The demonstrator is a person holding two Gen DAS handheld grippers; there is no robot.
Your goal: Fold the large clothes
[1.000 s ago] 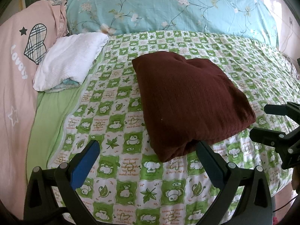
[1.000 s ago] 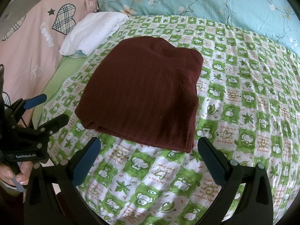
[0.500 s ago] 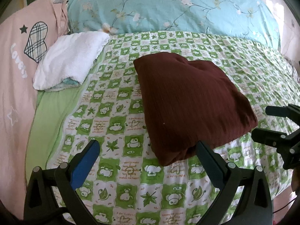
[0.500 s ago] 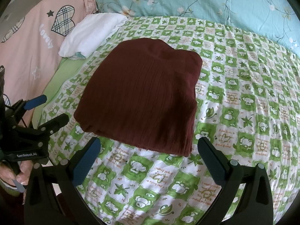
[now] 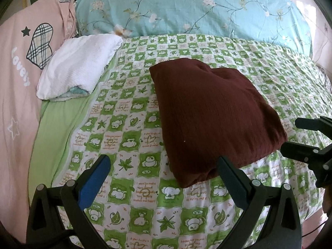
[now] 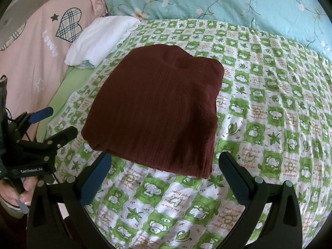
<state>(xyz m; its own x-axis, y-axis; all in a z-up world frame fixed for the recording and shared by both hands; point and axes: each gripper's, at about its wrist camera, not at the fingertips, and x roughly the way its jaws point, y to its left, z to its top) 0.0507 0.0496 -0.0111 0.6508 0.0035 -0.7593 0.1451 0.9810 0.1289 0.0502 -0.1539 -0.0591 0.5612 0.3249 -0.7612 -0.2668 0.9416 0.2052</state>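
A dark maroon garment (image 5: 211, 116) lies folded into a thick rectangle on the green and white checked bedsheet (image 5: 128, 124); it also shows in the right wrist view (image 6: 157, 108). My left gripper (image 5: 164, 166) is open and empty, just short of the garment's near left corner. My right gripper (image 6: 164, 166) is open and empty, just short of the garment's near edge. Each gripper shows in the other's view: the right one (image 5: 298, 137) at the garment's right side, the left one (image 6: 54, 122) at its left side.
A folded white towel (image 5: 76, 62) lies at the far left of the sheet. A pink quilt with a plaid heart (image 5: 18, 66) lies along the left. A light blue floral pillow (image 5: 186, 8) lies across the back. The bed's near edge is below the grippers.
Both grippers have drawn back slightly from the garment, so it sits a little farther off in both views. The garment has not moved. Both grippers stay open.
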